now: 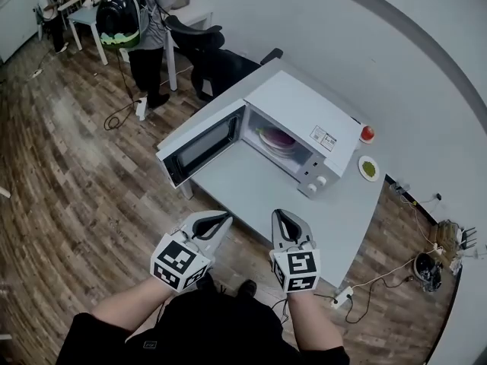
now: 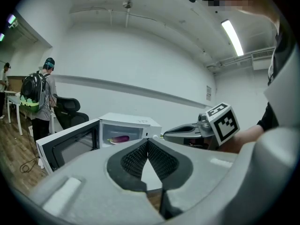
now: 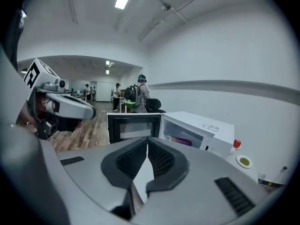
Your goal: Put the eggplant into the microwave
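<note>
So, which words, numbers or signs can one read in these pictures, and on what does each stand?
None can be read.
Label on top of the microwave: print too small to read.
Marker cubes: black square patterns only, no letters.

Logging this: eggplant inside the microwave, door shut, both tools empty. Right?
No: the microwave door stands wide open, as the head view shows. The rest holds: the eggplant lies inside the microwave, and the left tool and right tool are empty.
</note>
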